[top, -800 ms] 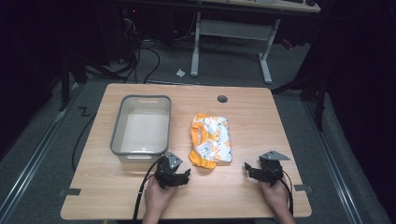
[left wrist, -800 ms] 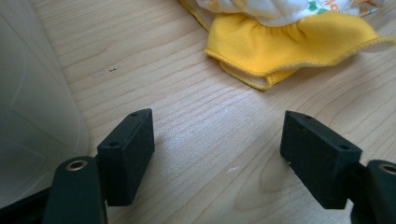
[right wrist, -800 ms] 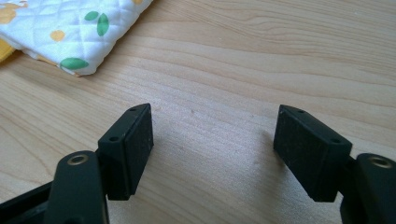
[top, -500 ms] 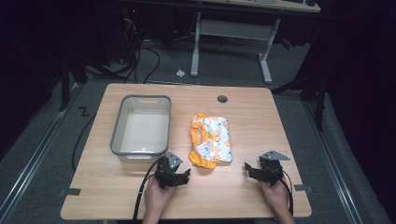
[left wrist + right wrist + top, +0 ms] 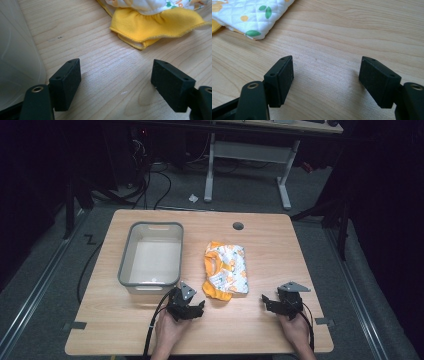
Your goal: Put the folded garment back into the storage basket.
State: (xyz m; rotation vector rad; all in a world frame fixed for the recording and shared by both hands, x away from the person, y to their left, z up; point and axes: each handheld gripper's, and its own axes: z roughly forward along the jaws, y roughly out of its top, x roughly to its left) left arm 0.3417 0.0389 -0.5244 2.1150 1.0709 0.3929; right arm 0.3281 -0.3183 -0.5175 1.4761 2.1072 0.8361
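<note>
One grey bin (image 5: 150,254) sits at the table's (image 5: 280,240) left, one folded cloth (image 5: 226,270) mid-table just right of it, and two grippers lie near the front edge. The left gripper (image 5: 192,309) and right gripper (image 5: 267,301) both gape over bare wood, holding nothing. The cloth is white quilted fabric with orange and green prints and a yellow gathered hem; its top is cut off in both gripper views.
</note>
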